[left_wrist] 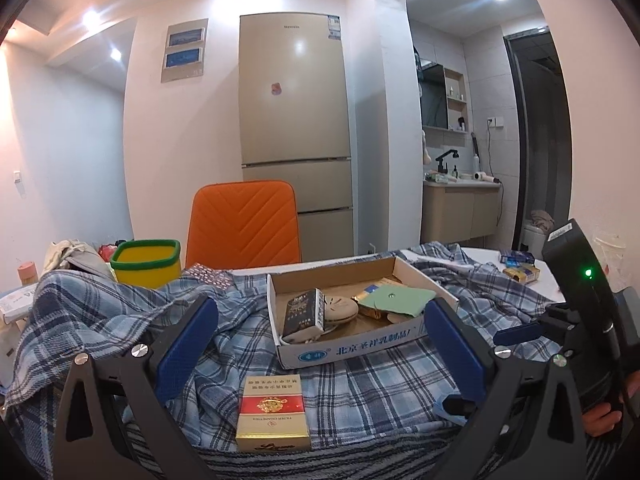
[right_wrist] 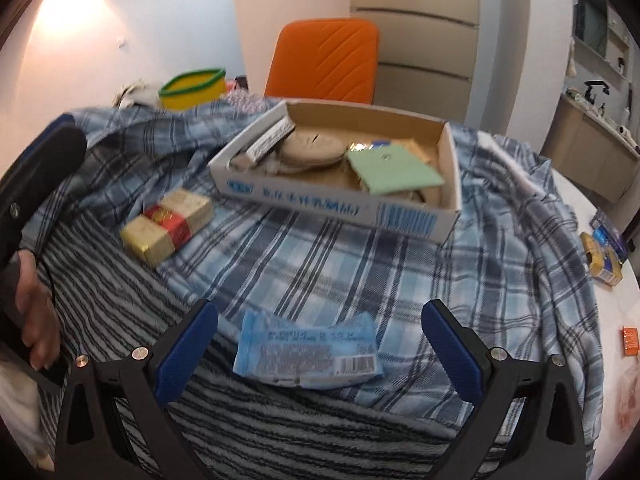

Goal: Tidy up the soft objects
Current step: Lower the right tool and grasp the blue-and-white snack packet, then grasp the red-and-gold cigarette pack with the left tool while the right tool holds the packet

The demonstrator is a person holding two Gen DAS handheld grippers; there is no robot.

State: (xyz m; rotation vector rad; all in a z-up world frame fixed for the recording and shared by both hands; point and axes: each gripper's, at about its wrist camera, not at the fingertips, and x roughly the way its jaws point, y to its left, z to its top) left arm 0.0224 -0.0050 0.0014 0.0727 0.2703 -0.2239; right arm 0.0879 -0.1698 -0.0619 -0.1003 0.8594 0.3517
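Note:
A blue plaid cloth (left_wrist: 380, 384) (right_wrist: 340, 264) covers the table over a grey striped blanket (right_wrist: 280, 432). A red and gold cigarette pack (left_wrist: 273, 414) (right_wrist: 168, 226) lies on it. My left gripper (left_wrist: 320, 344) is open and empty, hovering just above the pack. A light blue soft packet (right_wrist: 308, 354) lies flat on the cloth. My right gripper (right_wrist: 320, 344) is open and empty, its fingers either side of the packet. An open cardboard box (left_wrist: 360, 350) (right_wrist: 336, 204) holds a dark pack, a round beige item and a green card (left_wrist: 394, 299) (right_wrist: 394, 174).
A yellow bin with a green rim (left_wrist: 146, 266) (right_wrist: 192, 88) and an orange chair (left_wrist: 244, 224) (right_wrist: 324, 60) stand behind the table. Small packs (right_wrist: 604, 256) lie on the bare white tabletop at right. A fridge (left_wrist: 294, 120) stands against the back wall.

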